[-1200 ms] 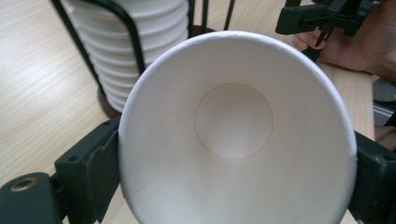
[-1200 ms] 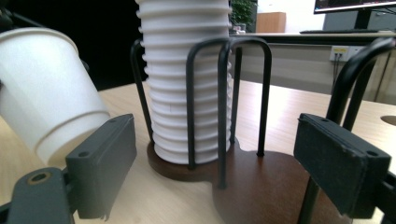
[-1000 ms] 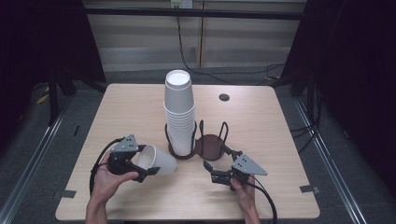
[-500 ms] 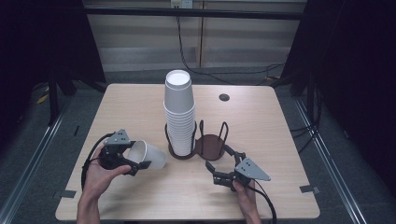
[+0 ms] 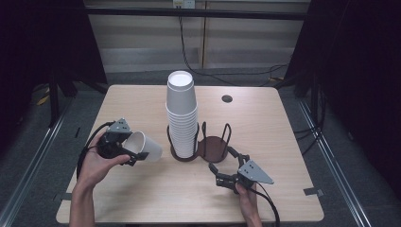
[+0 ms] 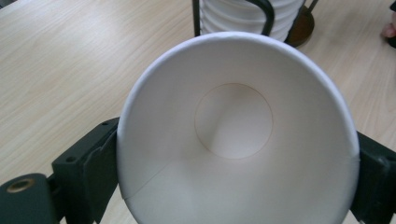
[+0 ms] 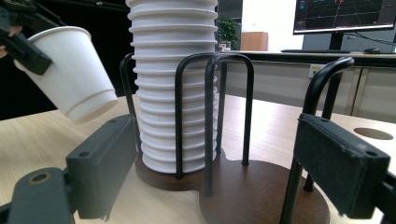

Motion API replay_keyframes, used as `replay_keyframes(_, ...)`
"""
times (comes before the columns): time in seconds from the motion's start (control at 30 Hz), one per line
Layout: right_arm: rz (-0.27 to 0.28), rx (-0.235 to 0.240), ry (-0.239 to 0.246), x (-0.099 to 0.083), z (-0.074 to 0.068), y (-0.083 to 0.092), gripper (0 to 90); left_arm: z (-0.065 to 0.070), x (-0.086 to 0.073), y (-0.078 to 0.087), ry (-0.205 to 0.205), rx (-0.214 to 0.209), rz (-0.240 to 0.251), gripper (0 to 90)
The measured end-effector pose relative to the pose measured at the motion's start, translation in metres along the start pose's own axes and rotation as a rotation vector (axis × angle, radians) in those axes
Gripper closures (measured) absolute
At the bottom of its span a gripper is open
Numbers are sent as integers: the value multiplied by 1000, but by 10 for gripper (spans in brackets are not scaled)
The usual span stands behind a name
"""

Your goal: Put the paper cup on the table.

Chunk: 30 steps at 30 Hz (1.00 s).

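A tall stack of white paper cups [image 5: 181, 113] stands in the left ring of a dark wire cup holder [image 5: 213, 147]; its right ring holds nothing. My left gripper [image 5: 137, 147] is left of the stack, above the table, shut on a single white cup [image 5: 151, 150] that tilts with its mouth toward the hand. In the left gripper view, the jaws press both sides of the cup's rim [image 6: 233, 140]; they have just been opening slightly with the cup still between them. My right gripper [image 5: 222, 163] rests open just in front of the holder [image 7: 252, 191], facing the stack [image 7: 173, 84].
The wooden table [image 5: 283, 132] has a small dark round hole [image 5: 227, 99] at the back right. Cables trail from both grippers toward the front edge. A monitor [image 7: 345, 16] stands far off in the right gripper view.
My left gripper has carried the cup to the left and up, away from the stack. The right gripper has kept still.
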State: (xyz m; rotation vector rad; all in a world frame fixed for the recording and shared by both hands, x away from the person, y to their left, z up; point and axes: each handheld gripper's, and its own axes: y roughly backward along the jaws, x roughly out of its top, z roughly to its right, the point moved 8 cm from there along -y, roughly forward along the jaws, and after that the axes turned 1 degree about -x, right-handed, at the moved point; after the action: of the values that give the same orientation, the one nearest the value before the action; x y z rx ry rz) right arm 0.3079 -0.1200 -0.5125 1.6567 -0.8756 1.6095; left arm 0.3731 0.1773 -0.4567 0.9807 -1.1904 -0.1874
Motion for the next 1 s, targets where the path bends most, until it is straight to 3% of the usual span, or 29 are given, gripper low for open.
replay_keyframes(0.2, 7, 0, 3, 0, 0, 0, 128, -12, 2, -2, 1, 55, -46, 78)
replay_keyframes(0.3, 14, 7, 6, 1, -1, 1, 128, -12, 3, -4, 2, 47, -66, 77)
replay_keyframes(0.47, 15, 6, 5, 1, -1, 1, 128, -19, 2, -6, -22, 86, -168, 77)
replay_keyframes(0.67, 17, 7, 4, 1, -1, 1, 129, -28, 5, -11, -20, 69, -223, 77)
replay_keyframes(1.0, 16, 7, 5, 1, -1, 1, 130, -41, 5, -26, -20, 87, -256, 71)
